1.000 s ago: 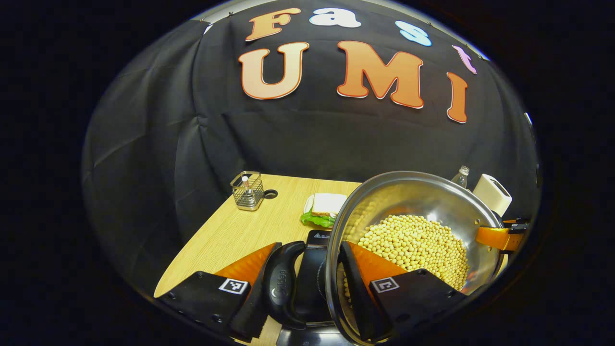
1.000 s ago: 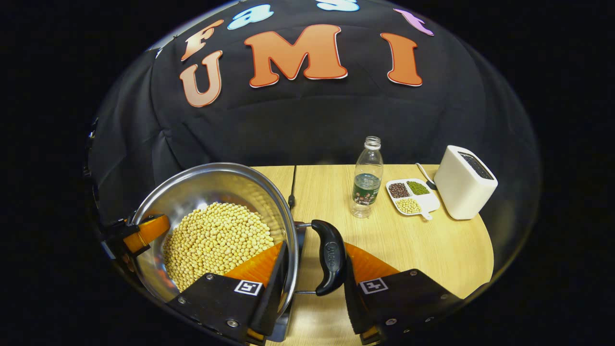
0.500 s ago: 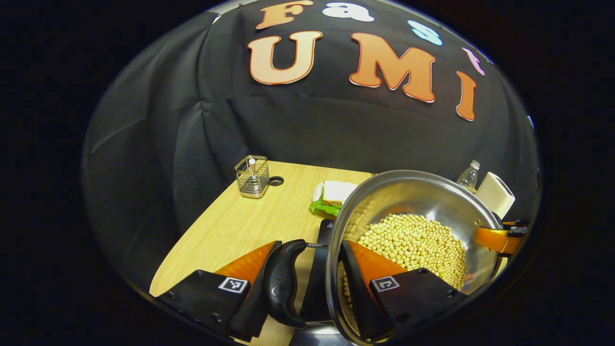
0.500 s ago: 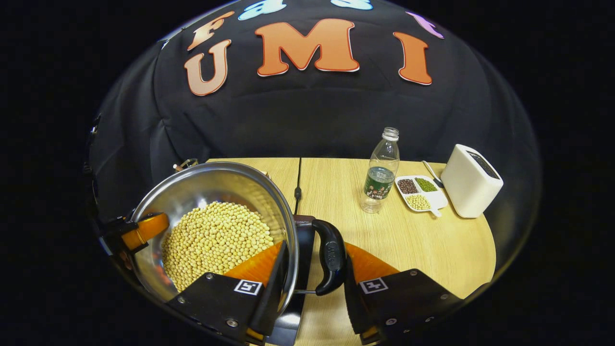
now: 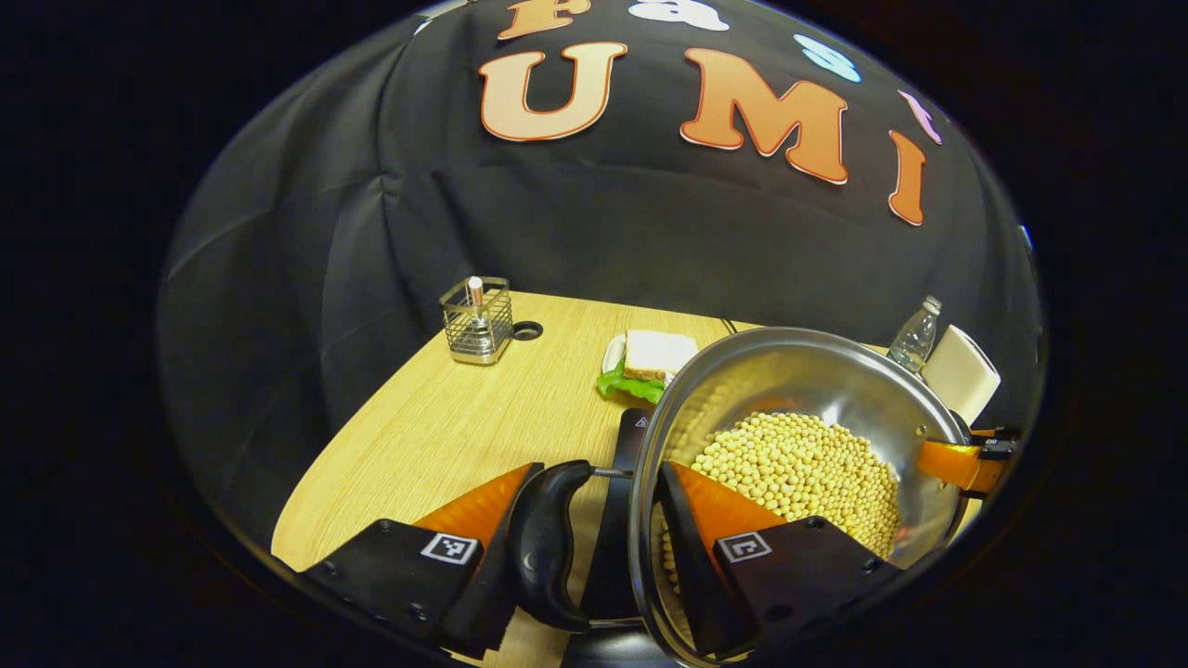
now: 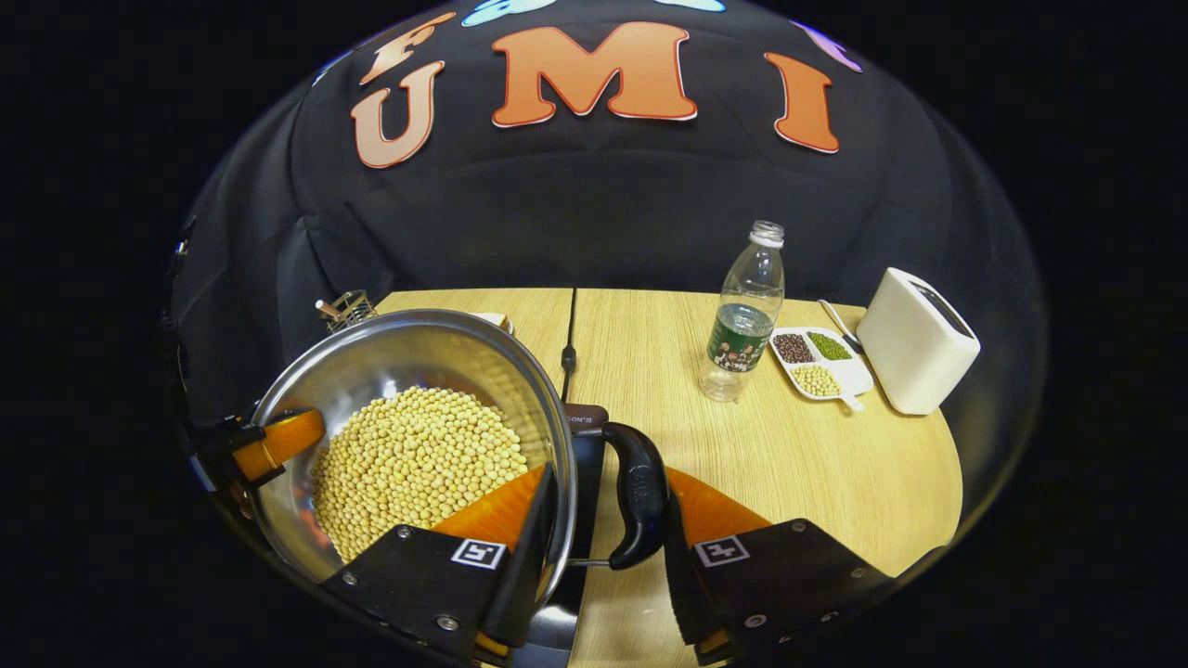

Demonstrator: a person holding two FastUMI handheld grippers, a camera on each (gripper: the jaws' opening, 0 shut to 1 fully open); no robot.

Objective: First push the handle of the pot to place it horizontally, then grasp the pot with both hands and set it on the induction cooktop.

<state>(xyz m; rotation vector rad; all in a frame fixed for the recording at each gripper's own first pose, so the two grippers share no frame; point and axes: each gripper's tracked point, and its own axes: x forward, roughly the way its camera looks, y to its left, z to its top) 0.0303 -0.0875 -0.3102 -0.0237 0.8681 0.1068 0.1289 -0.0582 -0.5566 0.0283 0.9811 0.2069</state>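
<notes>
We hold the pot [image 5: 807, 436], full of pale beans [image 6: 418, 464], between both tools. The left gripper [image 5: 594, 557] has one finger outside the black side handle [image 5: 548, 547] and the other inside the rim; its fingers clamp handle and wall together. The right gripper [image 6: 603, 547] closes likewise on the opposite handle [image 6: 640, 496]. The pot sits above the dark induction cooktop [image 6: 585, 445]; we cannot tell whether they touch. On the wooden surface [image 6: 798, 464] beyond stand a water bottle [image 6: 742, 315], a divided dish of beans [image 6: 821, 362] and a white toaster [image 6: 914, 339], well apart from the pot. In the left gripper view we see a sandwich [image 5: 650, 362] just beyond the cooktop and a wire caddy [image 5: 476, 320] farther off.
</notes>
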